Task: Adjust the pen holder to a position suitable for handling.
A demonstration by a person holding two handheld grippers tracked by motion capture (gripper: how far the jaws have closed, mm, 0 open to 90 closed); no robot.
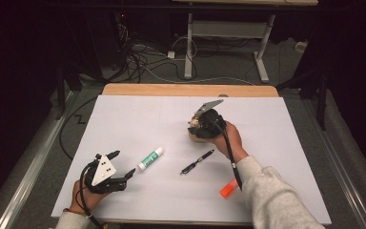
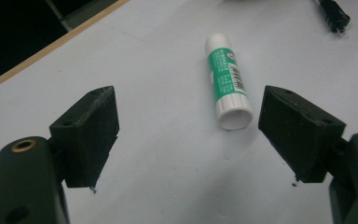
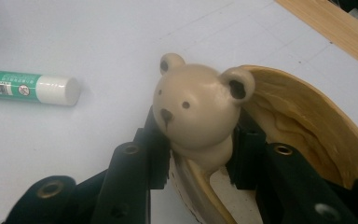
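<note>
Clamped on the bear figure (image 3: 196, 112) at its neck, right gripper (image 3: 198, 154), carrying the attached tan shell-like dish (image 3: 307, 126) just above the white bench (image 1: 267, 119), far of the black pen (image 1: 197, 161). Left gripper (image 2: 189, 135) spread wide, empty, just short of the glue stick (image 2: 227, 79). Risk: smooth rounded head slipping from the pads, dish dropping and chipping. Orange marker (image 1: 228, 188) beside the right sleeve, liable to be knocked.

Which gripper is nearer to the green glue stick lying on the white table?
Left. The left gripper, jaws open, sits just beside the glue stick, not touching. The right gripper is farther across the table, shut on a bear figure.
</note>
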